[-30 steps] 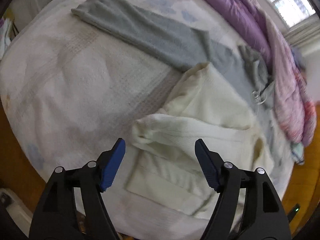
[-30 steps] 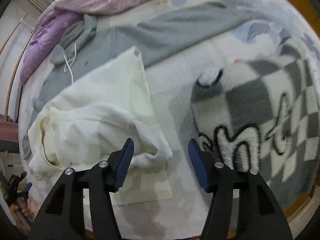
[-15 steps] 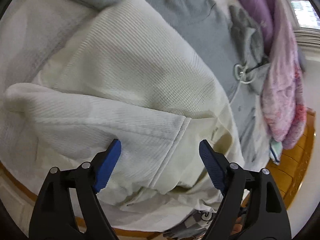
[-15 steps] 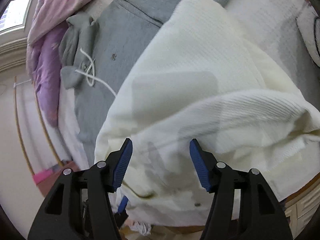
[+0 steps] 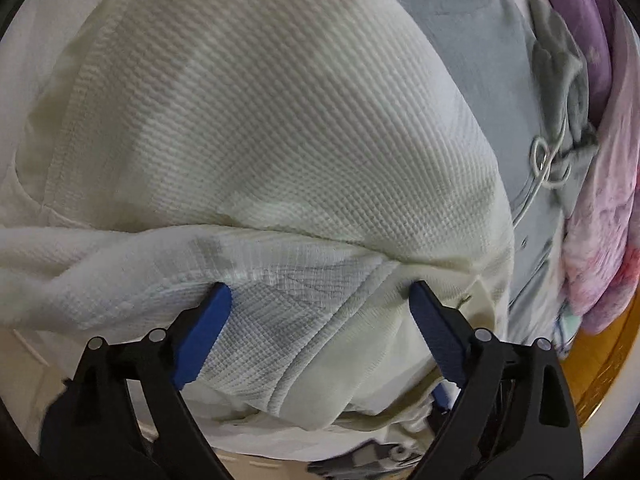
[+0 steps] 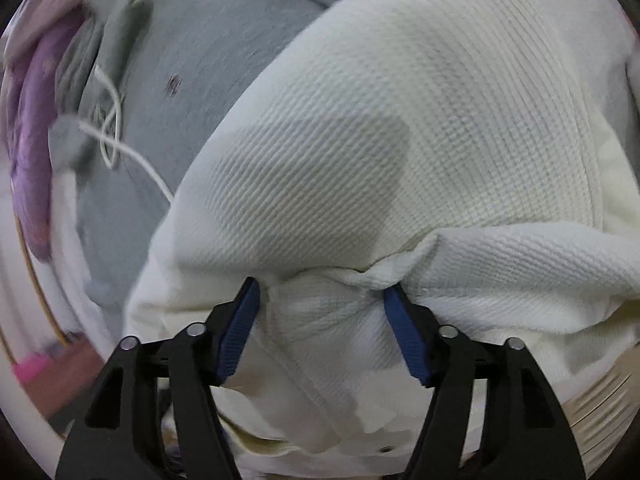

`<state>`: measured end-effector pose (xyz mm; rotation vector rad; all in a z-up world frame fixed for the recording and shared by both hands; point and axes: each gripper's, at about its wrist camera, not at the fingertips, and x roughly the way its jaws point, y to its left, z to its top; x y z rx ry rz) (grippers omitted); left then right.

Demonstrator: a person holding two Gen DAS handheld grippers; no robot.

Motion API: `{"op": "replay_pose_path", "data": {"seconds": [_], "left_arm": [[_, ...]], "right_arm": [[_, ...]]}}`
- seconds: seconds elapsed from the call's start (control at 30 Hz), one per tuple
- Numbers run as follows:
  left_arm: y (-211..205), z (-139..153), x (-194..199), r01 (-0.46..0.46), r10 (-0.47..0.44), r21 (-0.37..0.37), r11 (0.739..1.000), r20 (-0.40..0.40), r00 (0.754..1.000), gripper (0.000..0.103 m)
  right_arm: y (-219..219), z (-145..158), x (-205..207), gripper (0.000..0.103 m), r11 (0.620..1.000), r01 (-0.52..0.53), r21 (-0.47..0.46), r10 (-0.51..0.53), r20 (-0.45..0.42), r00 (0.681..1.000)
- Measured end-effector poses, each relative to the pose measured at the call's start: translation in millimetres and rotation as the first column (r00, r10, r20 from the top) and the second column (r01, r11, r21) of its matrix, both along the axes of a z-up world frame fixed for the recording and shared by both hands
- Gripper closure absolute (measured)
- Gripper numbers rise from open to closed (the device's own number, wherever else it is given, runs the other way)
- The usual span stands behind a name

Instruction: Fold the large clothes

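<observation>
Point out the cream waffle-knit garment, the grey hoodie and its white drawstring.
Cream waffle-knit garment [image 5: 280, 120]: left wrist view, broad flat panel.
Grey hoodie [image 6: 208, 40]: right wrist view, chest fabric.
White drawstring [image 6: 120, 148]: right wrist view, cord at its loop.

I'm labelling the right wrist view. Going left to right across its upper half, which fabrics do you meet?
Purple quilt → grey hoodie with its white drawstring → cream waffle-knit garment.

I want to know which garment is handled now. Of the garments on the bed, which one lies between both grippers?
The cream waffle-knit top. It lies over the grey hoodie, which has a white drawstring and is beyond both grippers.
</observation>
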<state>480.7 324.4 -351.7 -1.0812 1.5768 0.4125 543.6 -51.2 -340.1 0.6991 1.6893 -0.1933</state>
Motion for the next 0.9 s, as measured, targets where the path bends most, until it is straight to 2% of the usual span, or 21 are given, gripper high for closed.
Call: {"op": "replay_pose_path", "data": {"seconds": [0.07, 0.1, 0.17, 0.3, 0.43, 0.5, 0.63, 0.73, 0.8, 0.9], "left_arm": [[-1.0, 2.7, -4.7, 0.009, -0.01, 0.018, 1.0, 0.009, 1.0, 0.029], [-0.8, 4.8, -8.2, 0.011, -0.011, 0.024, 1.0, 0.02, 1.0, 0.037], [1.8, 8.8, -16.1, 0.024, -0.025, 0.018, 1.0, 0.055, 0.998, 0.047], [2.5, 22.4, -37.3, 0.042, -0.037, -0.031, 0.999, 0.126, 0.991, 0.069], [7.3, 46.1, -63.0, 0.068, -0.057, -0.045, 0.997, 0.21, 0.976, 0.072], [9.3, 55.5, -83.0, 0.079, -0.062, -0.061, 0.995, 0.243, 0.968, 0.072], [0.0, 59.6, -124.0, 0.093, -0.066, -0.09, 0.992, 0.268, 0.961, 0.072], [-8.2, 51.2, -155.4, 0.125, -0.104, -0.077, 0.989, 0.24, 0.965, 0.068], [-7.9, 40.3, -172.2, 0.126, -0.103, -0.112, 0.986, 0.196, 0.975, 0.068], [-11.4, 27.5, -190.5, 0.14, -0.124, -0.114, 0.984, 0.133, 0.983, 0.067]], "right_arm": [[-6.7, 0.4, -8.4, 0.073, 1.0, -0.006, 0.012, 0.006, 0.027, 1.0], [-10.6, 1.0, -12.3, 0.077, 1.0, -0.005, 0.028, 0.004, 0.039, 0.999], [-19.5, 2.4, -23.1, 0.092, 0.995, 0.006, 0.098, -0.013, 0.071, 0.997], [-25.6, 20.1, -44.6, 0.095, 0.988, -0.012, 0.151, -0.008, 0.135, 0.991], [-29.6, 58.2, -64.1, 0.096, 0.978, -0.037, 0.207, -0.009, 0.217, 0.976], [-34.5, 76.4, -86.9, 0.096, 0.97, -0.052, 0.238, -0.01, 0.252, 0.968], [-33.6, 89.5, -129.3, 0.095, 0.964, -0.086, 0.251, 0.016, 0.27, 0.963], [-41.3, 78.1, -164.9, 0.095, 0.966, -0.111, 0.233, 0.054, 0.237, 0.97], [-45.1, 67.2, -183.5, 0.092, 0.979, -0.127, 0.157, 0.098, 0.181, 0.979], [-57.0, 54.2, -201.9, 0.092, 0.984, -0.134, 0.118, 0.118, 0.131, 0.984]]}}
